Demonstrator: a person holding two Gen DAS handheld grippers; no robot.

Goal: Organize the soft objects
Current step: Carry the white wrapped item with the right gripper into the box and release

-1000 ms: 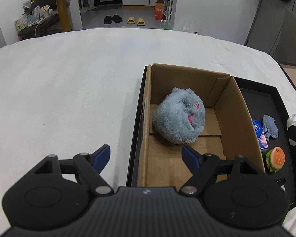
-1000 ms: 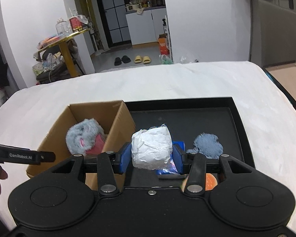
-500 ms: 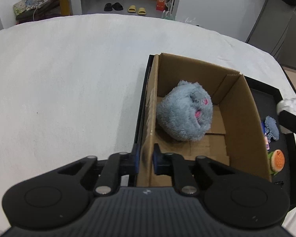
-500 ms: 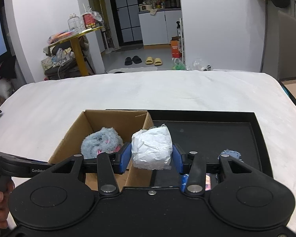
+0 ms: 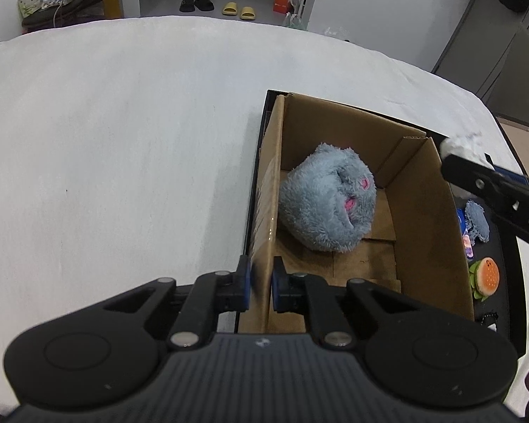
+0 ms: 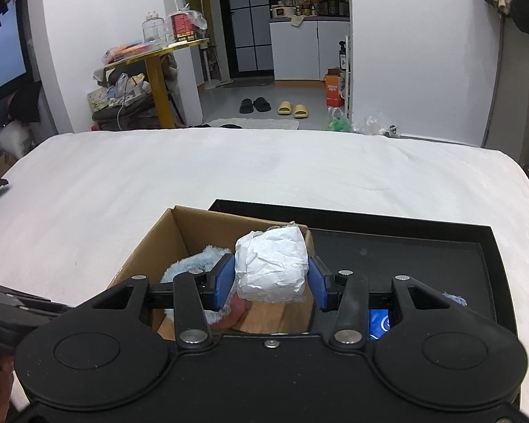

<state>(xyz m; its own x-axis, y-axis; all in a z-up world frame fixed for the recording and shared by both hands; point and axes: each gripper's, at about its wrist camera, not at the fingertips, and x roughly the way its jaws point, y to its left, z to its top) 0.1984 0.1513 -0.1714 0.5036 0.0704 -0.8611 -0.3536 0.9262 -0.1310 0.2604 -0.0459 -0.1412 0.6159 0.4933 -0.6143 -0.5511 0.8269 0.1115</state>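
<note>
L gripper [image 5: 260,287] is pinching the brown cardboard box [image 5: 430,218] wall; R gripper [image 6: 271,283] is squeezing a crumpled white paper-wrapped bundle [image 6: 271,264] mid-body, prob. light & squashy, w/ crushing risk.

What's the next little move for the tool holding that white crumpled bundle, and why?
Probably carry the white bundle a bit further left over the cardboard box, then lower it. The right tool grips it above the box's right wall, while the left tool pinches the box's left wall, likely steadying it.
</note>
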